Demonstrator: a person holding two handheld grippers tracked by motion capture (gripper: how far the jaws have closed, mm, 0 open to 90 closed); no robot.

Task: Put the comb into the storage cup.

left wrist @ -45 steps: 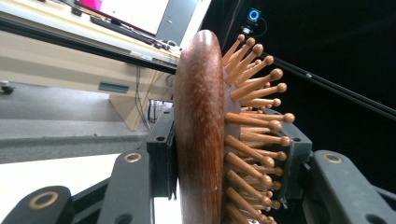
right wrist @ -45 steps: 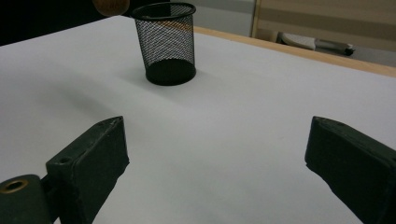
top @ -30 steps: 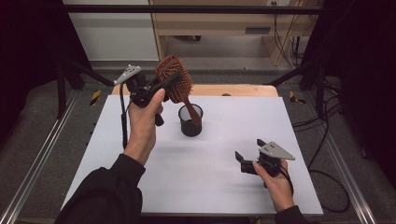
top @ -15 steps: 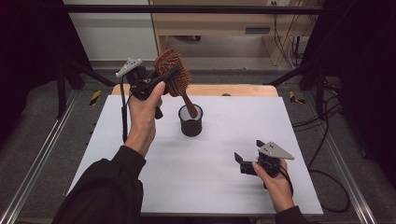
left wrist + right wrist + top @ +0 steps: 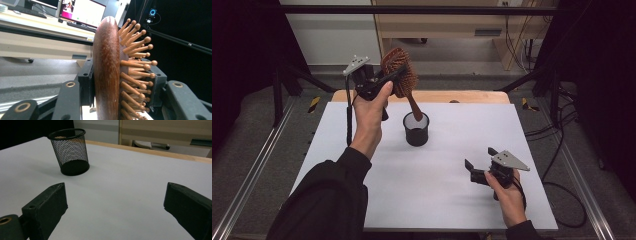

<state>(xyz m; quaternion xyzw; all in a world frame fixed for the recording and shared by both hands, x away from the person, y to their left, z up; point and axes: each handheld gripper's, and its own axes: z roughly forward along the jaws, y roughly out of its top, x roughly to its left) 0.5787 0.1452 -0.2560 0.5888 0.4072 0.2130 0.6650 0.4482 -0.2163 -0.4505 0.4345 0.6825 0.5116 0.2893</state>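
A wooden hairbrush (image 5: 399,72) is clamped by its head in the left gripper (image 5: 379,82), handle tip at the mesh cup (image 5: 416,129) on the desk (image 5: 452,200); the handle is best kept centred. The right gripper (image 5: 482,167) is held wide open, empty.

White tabletop (image 5: 532,135) with wooden strip (image 5: 462,96) along far edge. Wooden bench (image 5: 447,22) beyond, cables (image 5: 517,47) beside it. Grey carpet (image 5: 267,145) around. In left gripper view: desk (image 5: 37,23) with lit monitor (image 5: 87,12), keyboard (image 5: 80,26).
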